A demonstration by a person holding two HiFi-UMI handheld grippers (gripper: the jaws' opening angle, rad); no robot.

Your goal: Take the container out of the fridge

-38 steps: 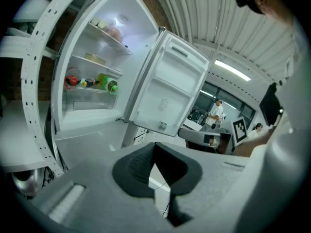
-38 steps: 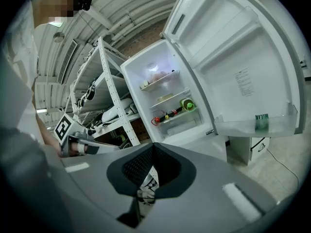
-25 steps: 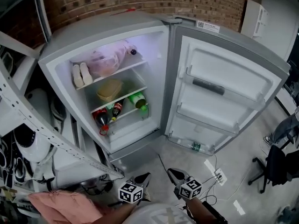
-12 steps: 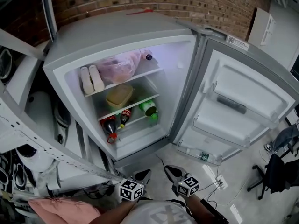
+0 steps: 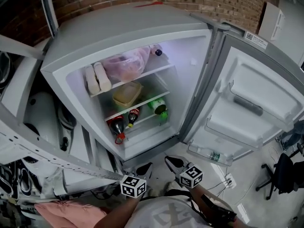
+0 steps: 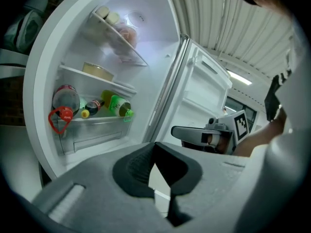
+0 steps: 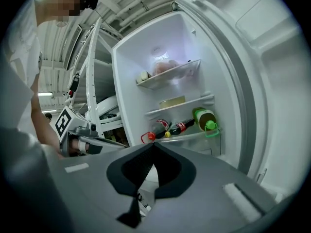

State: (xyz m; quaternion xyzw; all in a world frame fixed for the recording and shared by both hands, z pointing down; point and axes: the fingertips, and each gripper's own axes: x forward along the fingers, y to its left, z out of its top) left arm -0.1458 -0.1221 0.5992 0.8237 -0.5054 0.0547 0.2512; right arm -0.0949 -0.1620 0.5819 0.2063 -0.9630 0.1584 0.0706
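Observation:
The container [image 5: 126, 93], tan with a lid, sits on the middle shelf of the open fridge [image 5: 137, 37]; it also shows as the container [image 6: 97, 71] and the container [image 7: 172, 101] in the gripper views. My left gripper [image 5: 144, 169] and right gripper [image 5: 172, 163] are held low in front of the fridge's bottom edge, well short of the shelves. Each one's jaws meet at the tip with nothing between them: left gripper [image 6: 154, 145], right gripper [image 7: 153, 145].
A pink bag [image 5: 125, 64] and white packs [image 5: 97, 78] fill the top shelf. Cola bottles [image 5: 118, 125] and a green bottle [image 5: 159, 106] lie on the lower shelf. The open door [image 5: 249, 106] stands right, a metal rack [image 5: 28, 141] left, a chair [image 5: 285, 172] far right.
The head view has shifted, so the fridge sits further right and looks a bit nearer. Both grippers stay low in front of it, still shut.

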